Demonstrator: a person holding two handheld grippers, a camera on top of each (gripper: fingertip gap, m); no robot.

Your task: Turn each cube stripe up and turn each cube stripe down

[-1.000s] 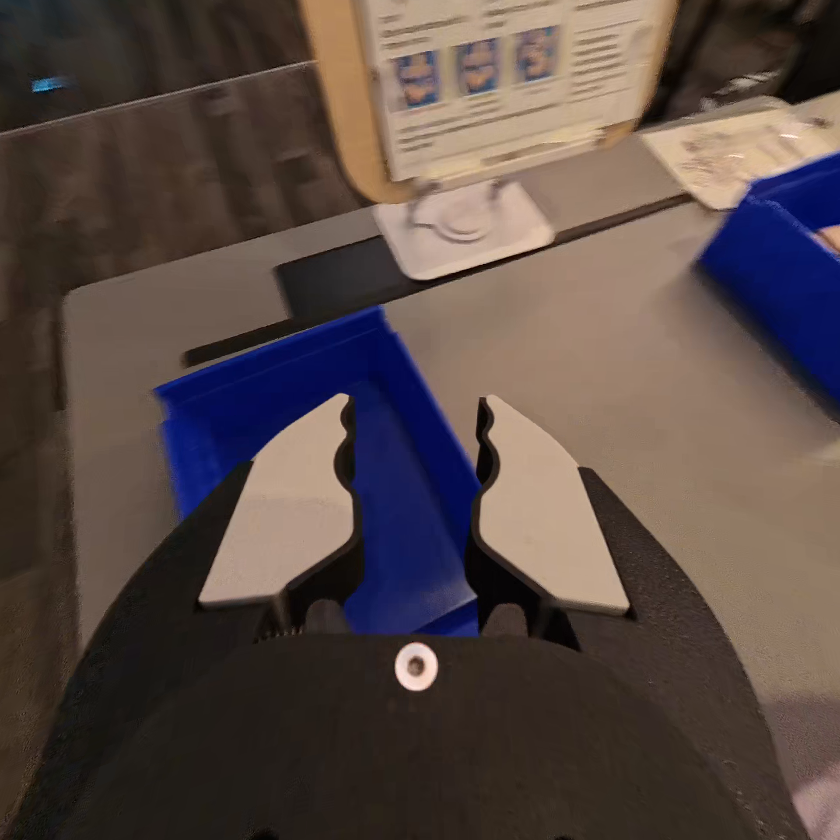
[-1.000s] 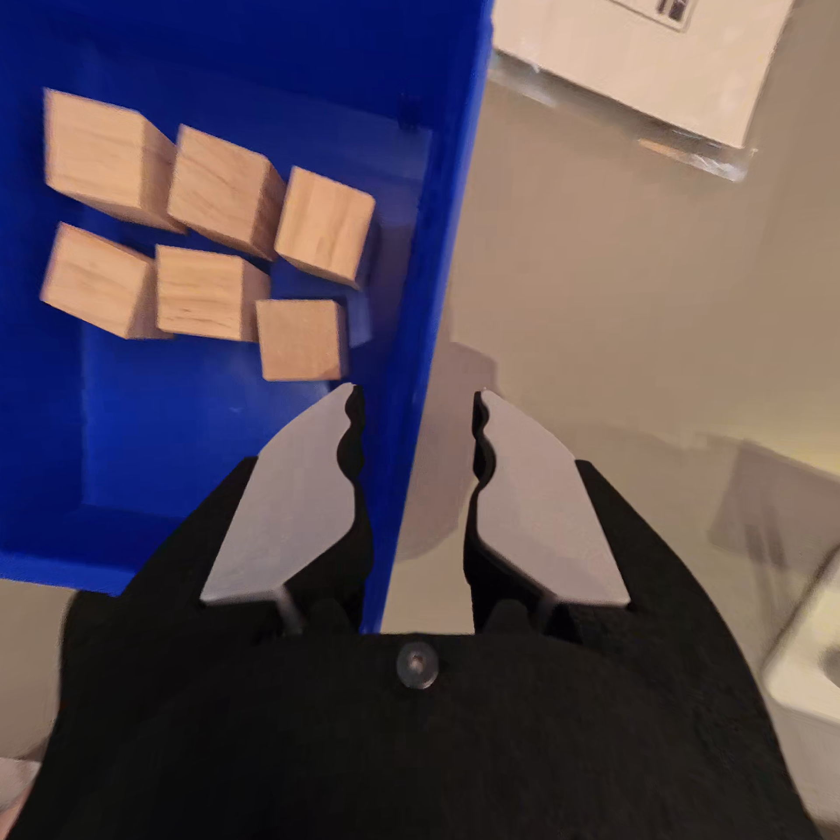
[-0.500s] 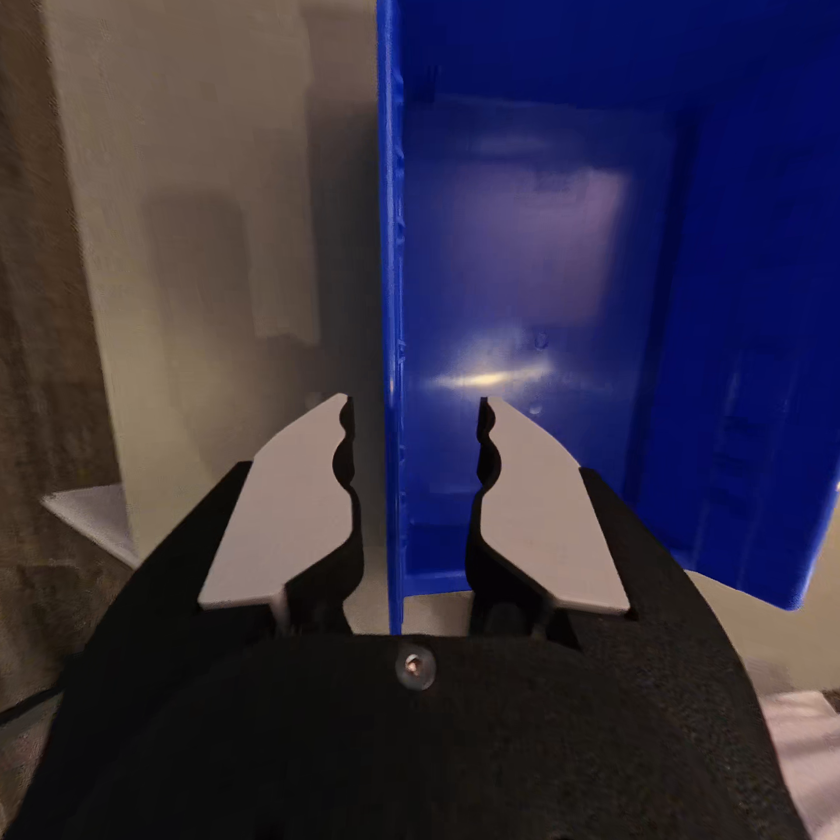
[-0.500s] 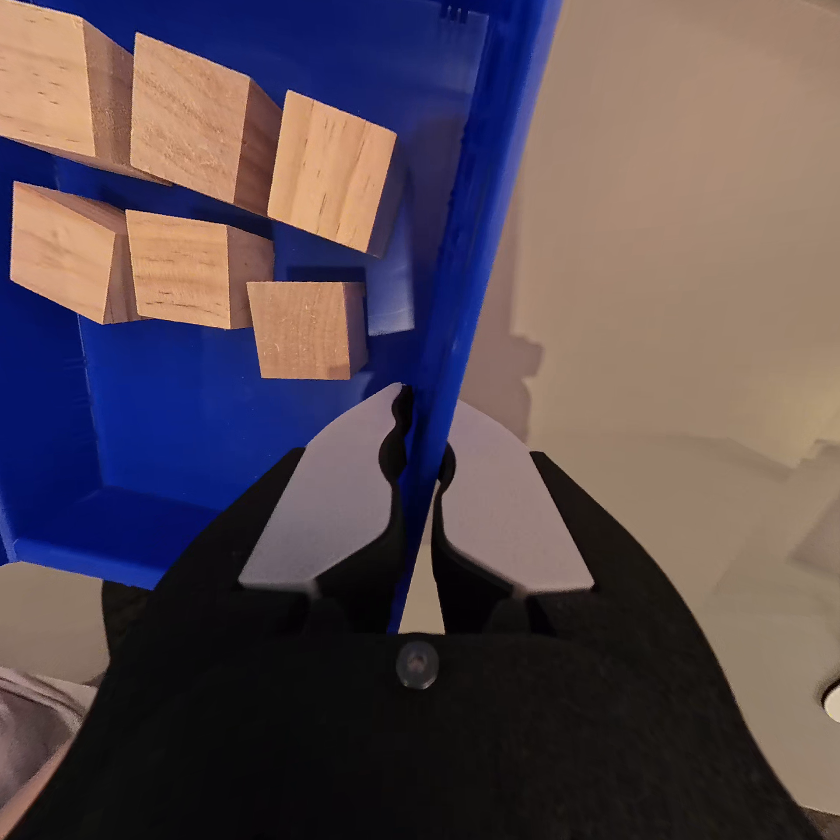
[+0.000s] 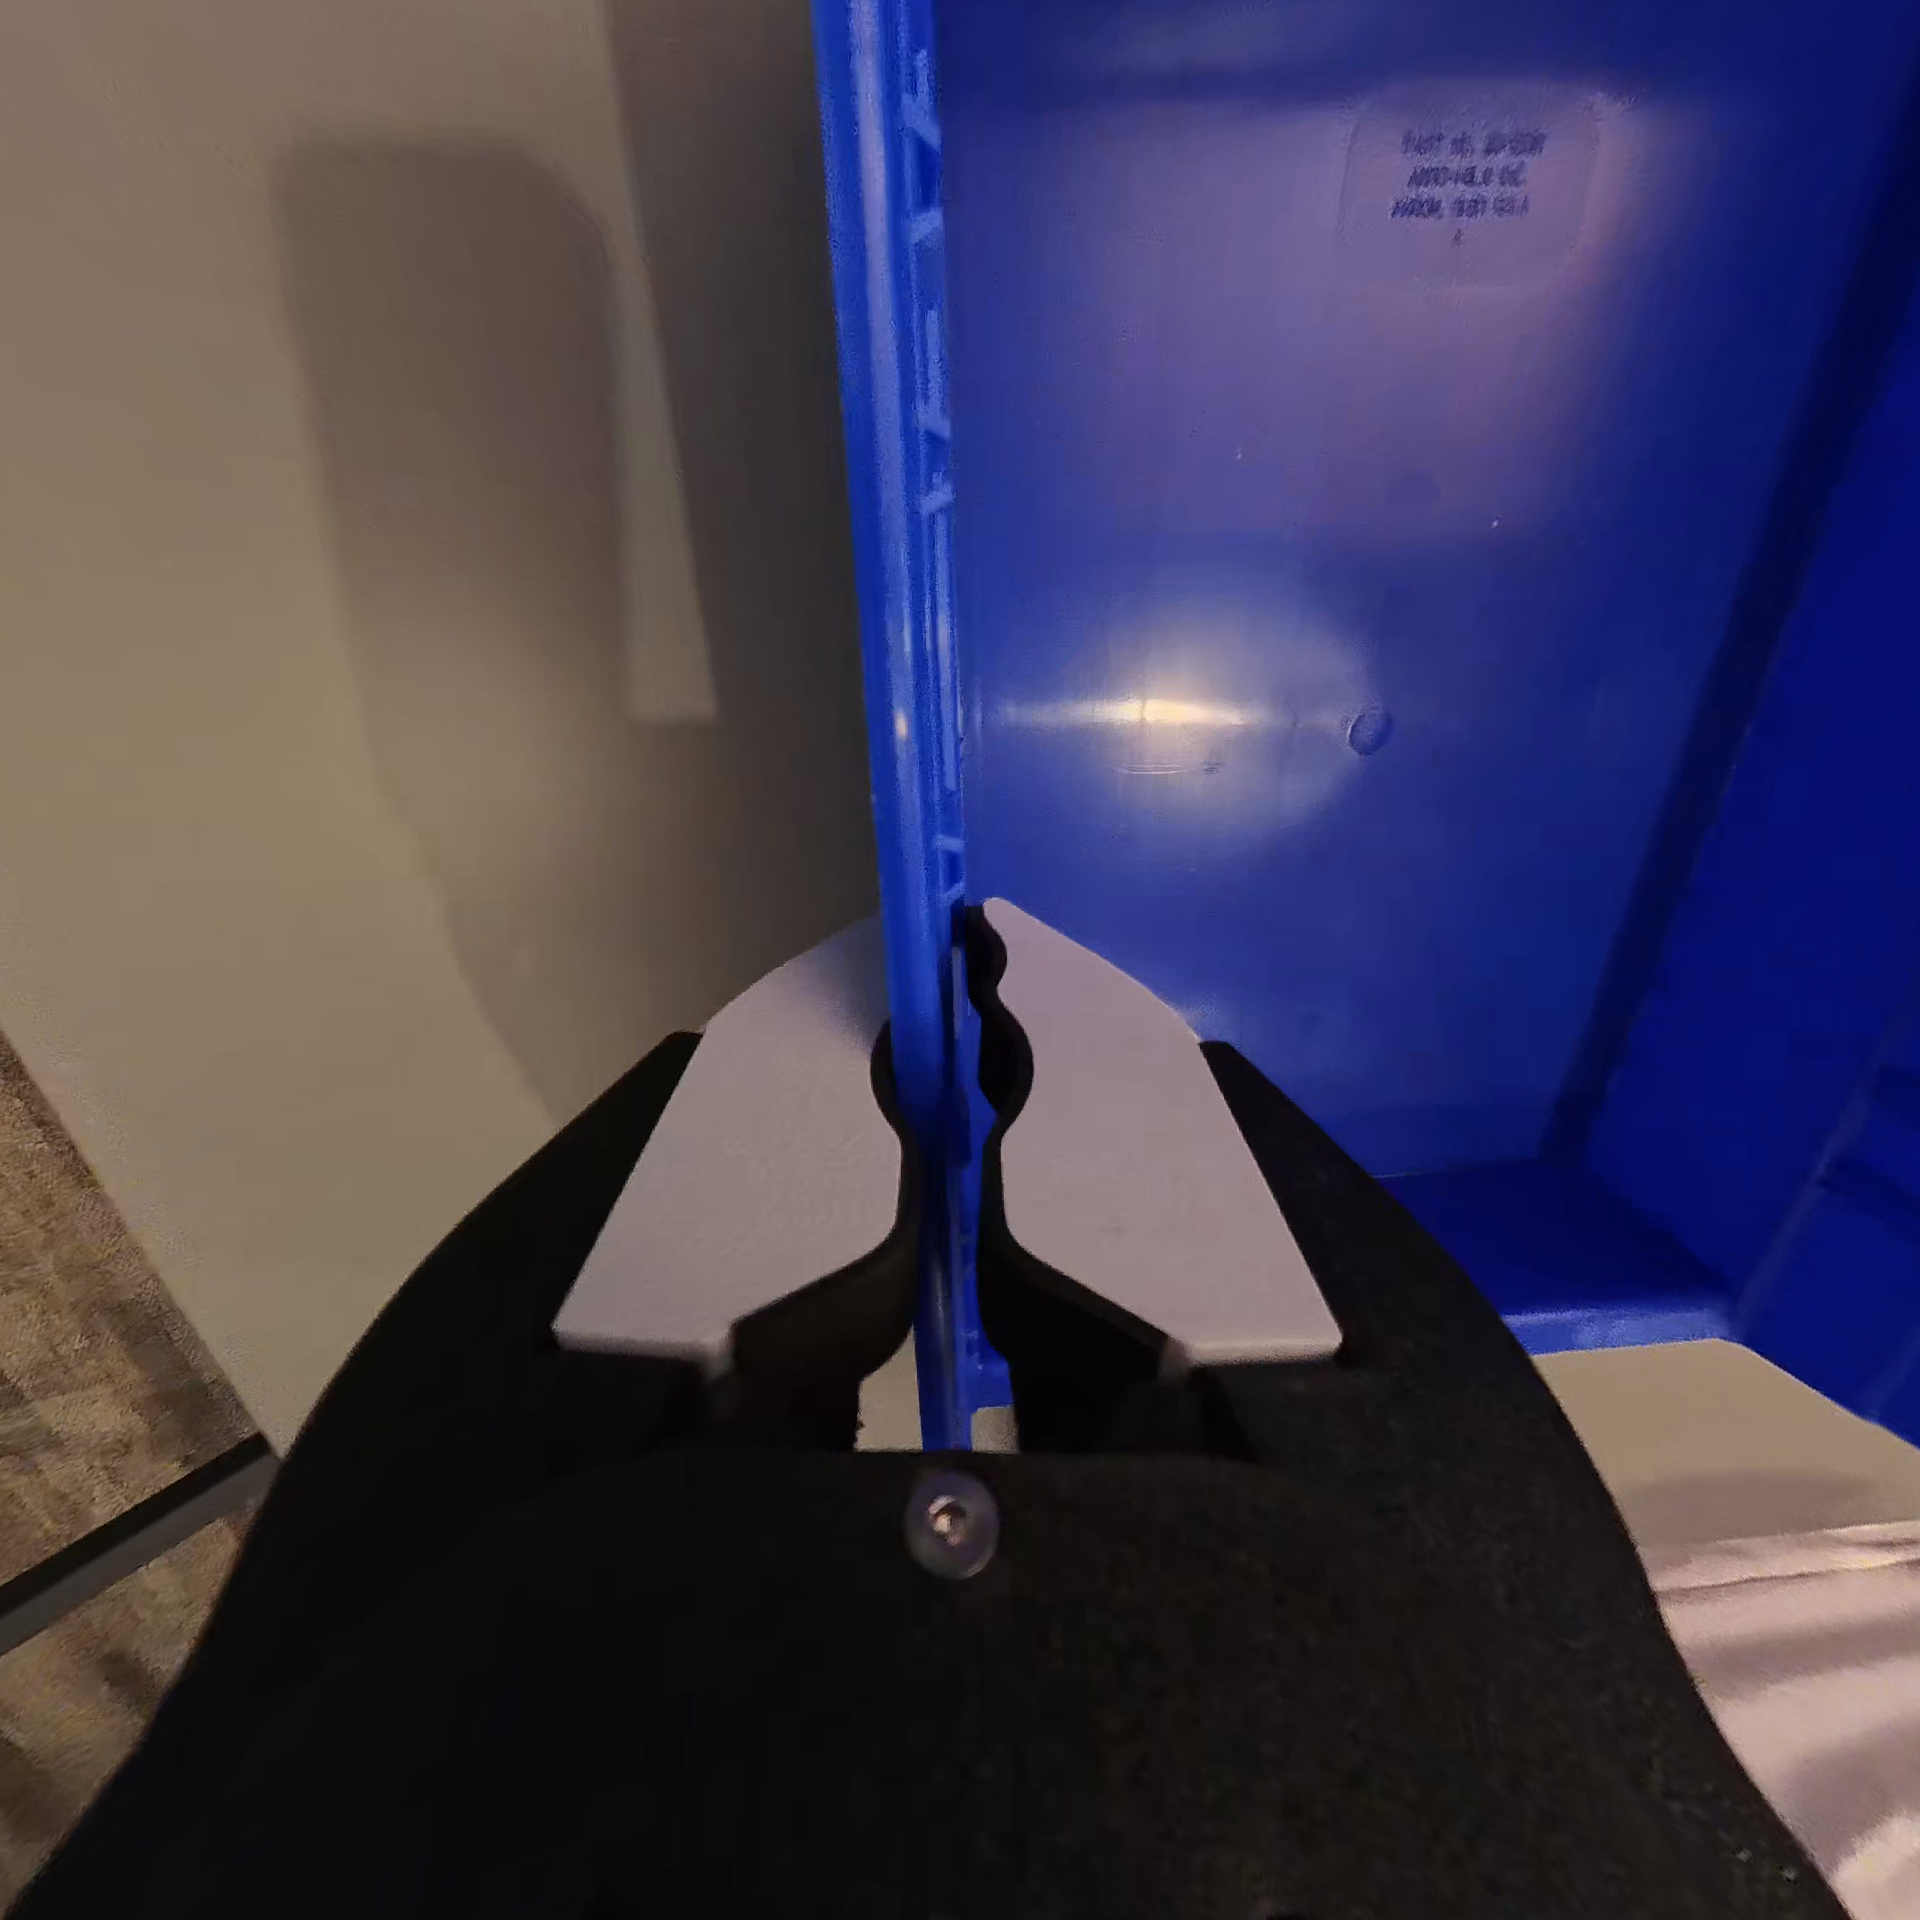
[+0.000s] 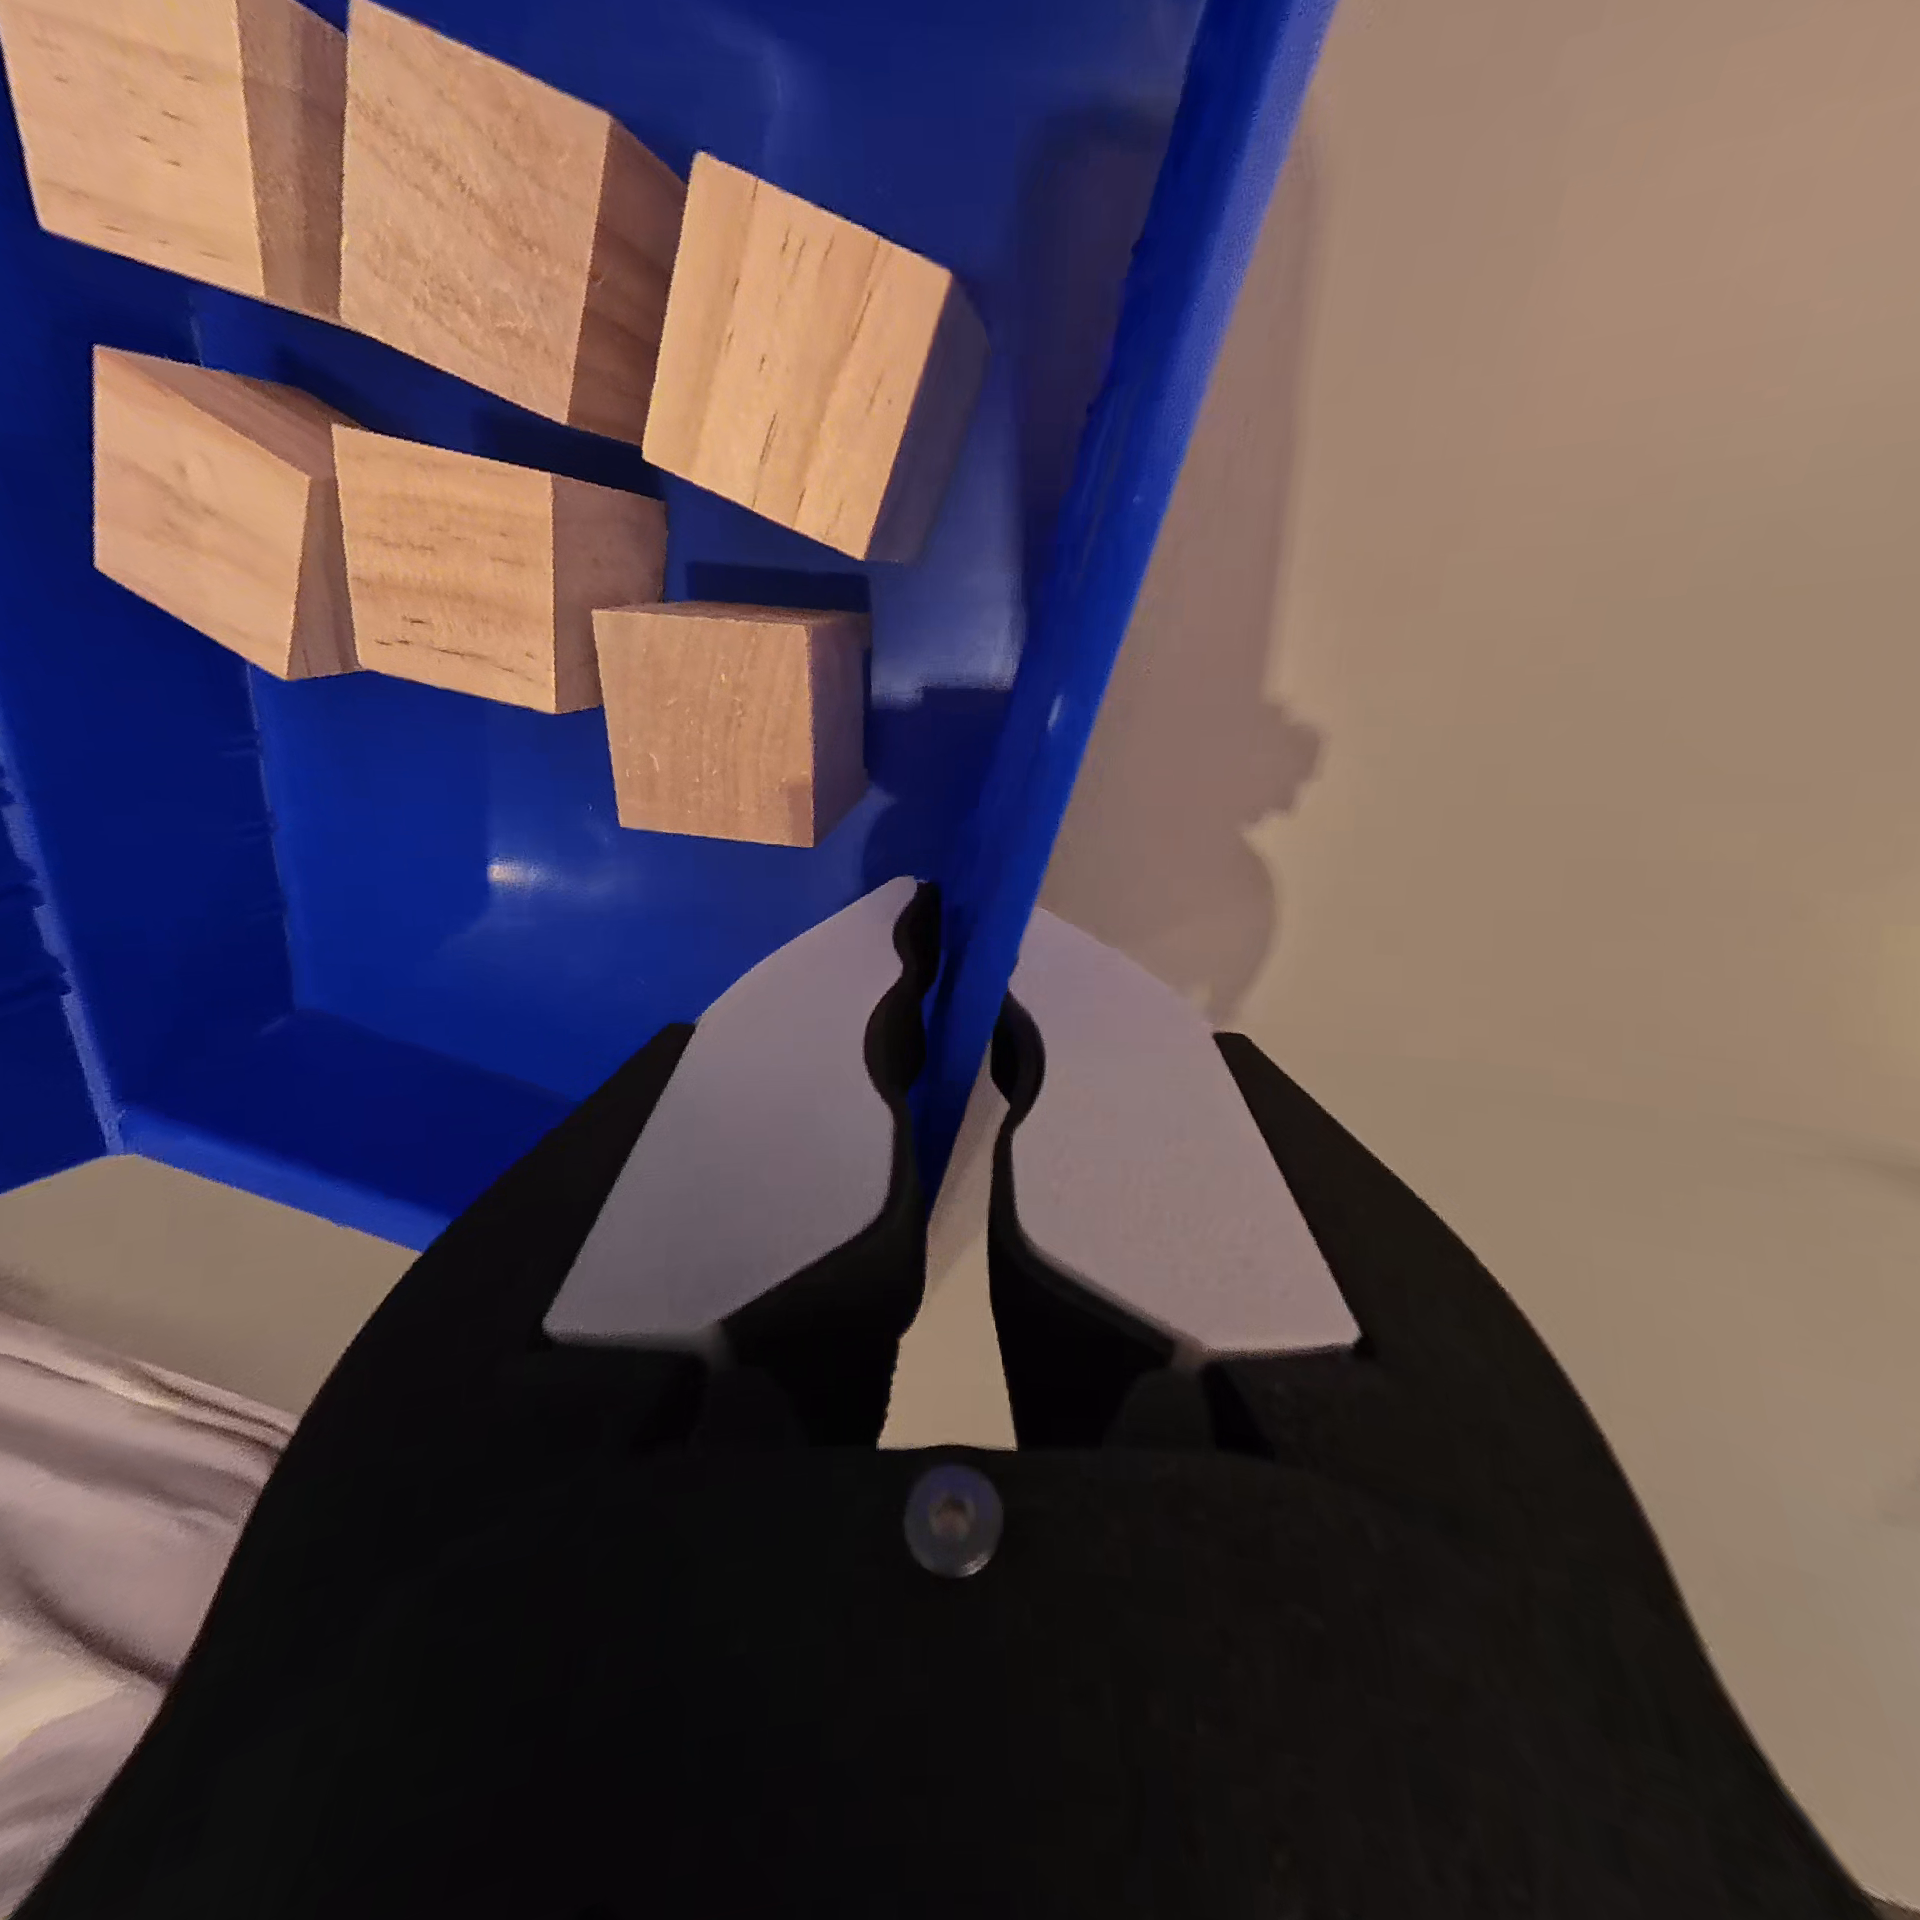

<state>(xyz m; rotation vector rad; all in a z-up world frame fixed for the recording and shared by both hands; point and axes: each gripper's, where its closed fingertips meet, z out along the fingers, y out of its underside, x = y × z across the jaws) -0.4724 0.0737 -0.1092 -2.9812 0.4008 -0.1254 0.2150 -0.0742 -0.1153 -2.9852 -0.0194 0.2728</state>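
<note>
Beyond right gripper (image 6: 961, 940), cubes (image 6: 727, 717) in bin (image 6: 1101, 582).

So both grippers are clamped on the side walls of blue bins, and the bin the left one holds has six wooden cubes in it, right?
Not quite. The left gripper is clamped on the wall of an empty blue bin, as the left wrist view shows. The six wooden cubes lie in the other blue bin, whose wall the right gripper grips, seen in the right wrist view. The rest stands.

Six plain wooden cubes (image 6: 727, 717) in two close rows inside a blue bin (image 6: 436, 935) (no stripe showing)
</note>
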